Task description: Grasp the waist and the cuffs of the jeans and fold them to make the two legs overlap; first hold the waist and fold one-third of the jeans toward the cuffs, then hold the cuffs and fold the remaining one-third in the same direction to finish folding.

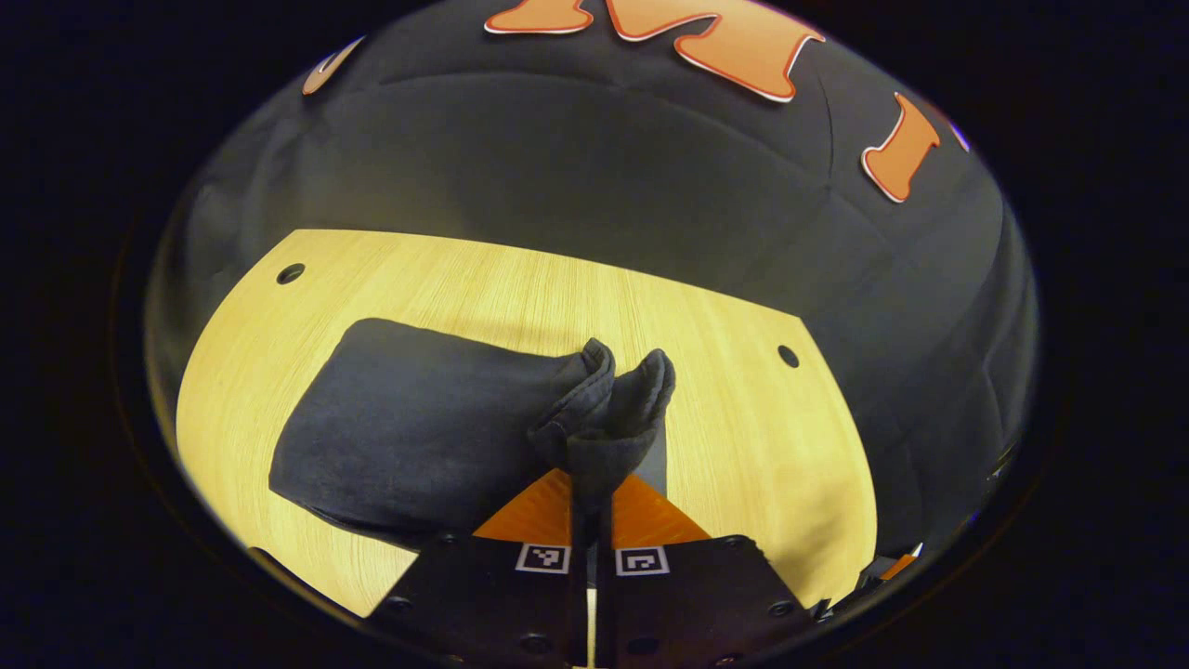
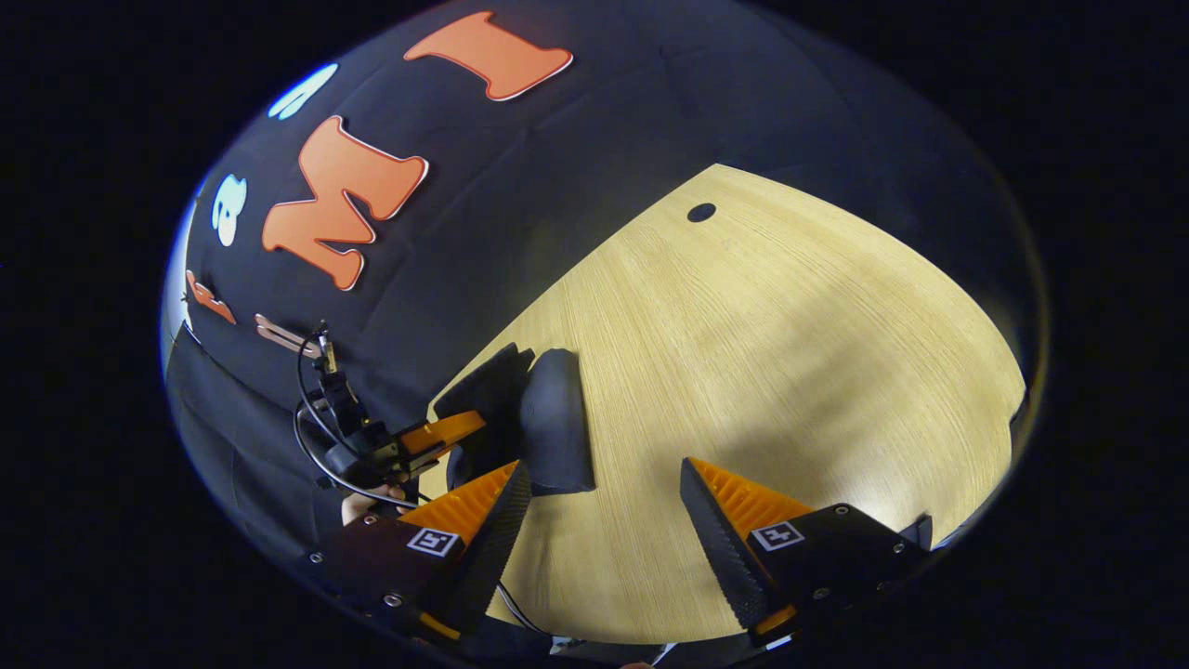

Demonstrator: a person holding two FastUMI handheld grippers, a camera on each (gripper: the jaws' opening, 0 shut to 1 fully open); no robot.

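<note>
The dark jeans (image 1: 418, 427) lie as a folded bundle on the wooden table (image 1: 762, 437). One edge of the cloth is lifted, and my left gripper (image 1: 592, 485) is shut on that raised fold. In the right gripper view the jeans (image 2: 553, 423) appear as a dark bundle at the table's left edge, with the left gripper (image 2: 446, 432) clamped on them and a hand (image 2: 358, 506) behind it. My right gripper (image 2: 604, 497) stands open over bare wood just right of the jeans, with nothing between its fingers.
The table has small round holes near its corners (image 1: 291, 273) (image 1: 788, 356) (image 2: 701, 212). Black booth cloth hangs behind and beside the table. A wide stretch of wood (image 2: 817, 353) lies to the right of the jeans.
</note>
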